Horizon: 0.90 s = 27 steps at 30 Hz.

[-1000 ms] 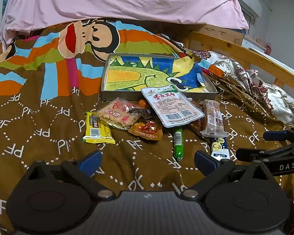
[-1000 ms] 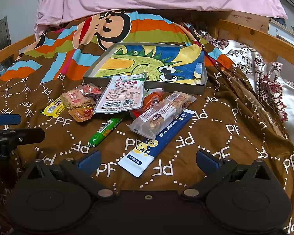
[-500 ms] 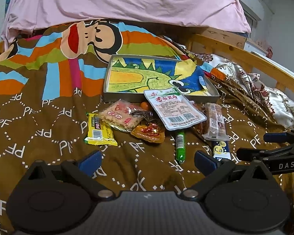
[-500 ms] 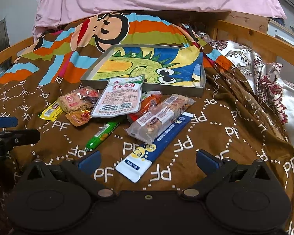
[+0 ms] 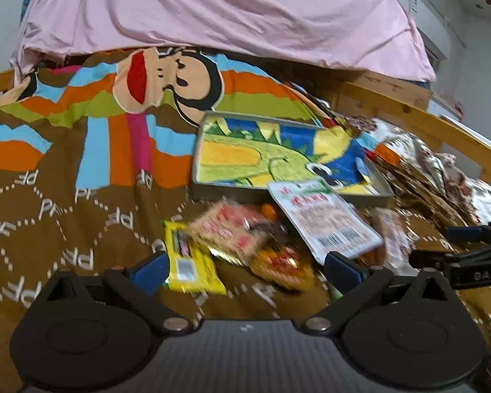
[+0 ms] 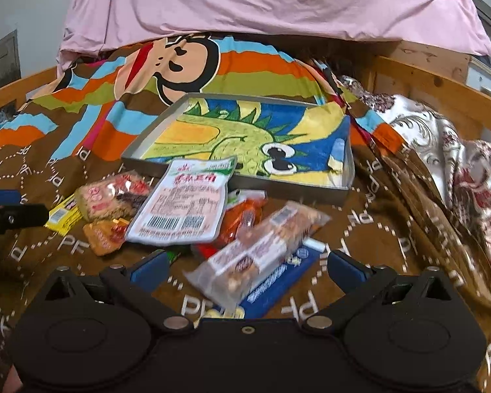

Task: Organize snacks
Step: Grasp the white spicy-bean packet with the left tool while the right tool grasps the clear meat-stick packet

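Brown blanket (image 6: 392,216) on a bed; grey tray (image 6: 311,185) at far centre. Snack packets (image 6: 180,209) lie heaped just near of the tray. Left gripper (image 5: 245,267) and right gripper (image 6: 247,265) hover near, both released, holding nothing.

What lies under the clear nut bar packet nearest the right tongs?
Under the clear nut bar packet lies a long blue stick packet; most of it is covered, so only its edges show.
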Motion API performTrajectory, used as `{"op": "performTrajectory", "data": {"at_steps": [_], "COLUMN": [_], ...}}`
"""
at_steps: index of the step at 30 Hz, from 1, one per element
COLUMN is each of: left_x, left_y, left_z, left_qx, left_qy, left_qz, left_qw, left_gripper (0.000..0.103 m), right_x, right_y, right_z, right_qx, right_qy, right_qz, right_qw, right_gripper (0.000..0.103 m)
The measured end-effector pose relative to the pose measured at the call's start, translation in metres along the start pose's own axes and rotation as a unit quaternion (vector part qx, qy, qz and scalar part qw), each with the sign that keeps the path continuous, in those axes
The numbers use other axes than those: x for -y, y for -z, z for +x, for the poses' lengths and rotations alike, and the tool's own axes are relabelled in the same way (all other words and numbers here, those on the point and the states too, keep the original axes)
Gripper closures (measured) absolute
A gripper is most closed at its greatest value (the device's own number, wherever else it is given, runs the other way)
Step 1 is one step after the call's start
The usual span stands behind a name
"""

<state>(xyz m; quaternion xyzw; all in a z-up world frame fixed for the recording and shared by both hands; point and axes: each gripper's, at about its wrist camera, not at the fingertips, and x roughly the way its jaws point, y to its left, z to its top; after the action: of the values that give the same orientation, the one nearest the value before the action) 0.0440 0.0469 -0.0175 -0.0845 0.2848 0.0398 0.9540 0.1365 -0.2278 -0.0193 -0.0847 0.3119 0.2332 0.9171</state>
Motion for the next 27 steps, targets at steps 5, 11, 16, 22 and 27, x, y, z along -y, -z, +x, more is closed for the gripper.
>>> {"op": "performTrajectory", "data": {"at_steps": [5, 11, 16, 22, 27], "left_x": [-0.001, 0.02, 0.047, 0.062, 0.072], "left_y": [-0.011, -0.035, -0.047, -0.053, -0.058], "left_z": [0.015, 0.049, 0.09, 0.134, 0.164], "left_qx": [0.002, -0.015, -0.053, -0.099, -0.137], "left_qy": [0.013, 0.066, 0.09, 0.088, 0.057], "left_qz": [-0.008, -0.038, -0.037, -0.06, -0.06], "left_qw": [0.9999, 0.997, 0.9939, 0.9893, 0.9871], "left_gripper": [0.0, 0.0, 0.0, 0.0, 0.001], "right_x": [0.006, -0.006, -0.009, -0.01, -0.007], "right_y": [-0.008, -0.015, -0.008, -0.003, -0.001], "right_z": [0.019, 0.041, 0.05, 0.055, 0.059], "right_qx": [-0.011, -0.025, -0.043, -0.037, -0.037], "right_qy": [-0.01, 0.008, 0.006, 0.002, -0.003], "right_qz": [0.004, -0.004, 0.006, 0.004, 0.01], "right_qw": [1.0, 1.0, 0.999, 0.999, 0.999], "right_gripper": [0.001, 0.001, 0.001, 0.007, 0.011]}}
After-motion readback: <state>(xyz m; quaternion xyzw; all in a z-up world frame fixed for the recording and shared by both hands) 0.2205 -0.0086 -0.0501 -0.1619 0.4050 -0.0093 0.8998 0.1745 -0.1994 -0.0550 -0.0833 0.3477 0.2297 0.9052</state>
